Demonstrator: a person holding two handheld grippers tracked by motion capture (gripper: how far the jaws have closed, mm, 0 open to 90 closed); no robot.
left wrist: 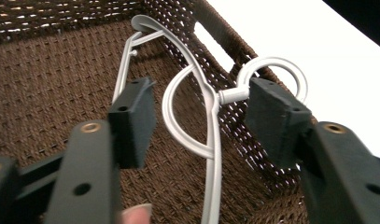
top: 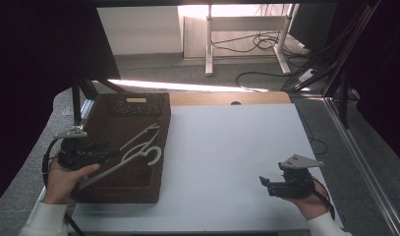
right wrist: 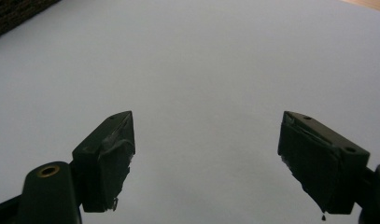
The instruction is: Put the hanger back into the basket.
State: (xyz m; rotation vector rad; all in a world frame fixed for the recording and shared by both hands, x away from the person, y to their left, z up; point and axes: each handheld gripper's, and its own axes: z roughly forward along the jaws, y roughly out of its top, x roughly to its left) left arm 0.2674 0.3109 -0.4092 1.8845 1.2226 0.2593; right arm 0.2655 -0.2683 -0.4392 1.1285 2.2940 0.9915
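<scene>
left gripper: jaws are sitting spread wide inside the basket, one on each side of the hanger's neck, not squeezing it as far as I can see. From the high view it's hanging over the basket's left half, with the person's left hand wrapping the grip.

right gripper: jaws are gaping open too, nothing between them, just hovering over bare white table. In the high view it's sitting well off to the right, near the front edge.

hanger: white plastic one, lying in the basket. Long axis is running diagonally, from the near left corner up toward the right wall, and the hook is curling over that right rim.

basket: brown woven one, sitting on the left part of the table.

view differences: the left gripper view is showing the hook's swivel joint and a handle slot in the weave. The high view is showing both hands, plus the floor and cables beyond.
</scene>
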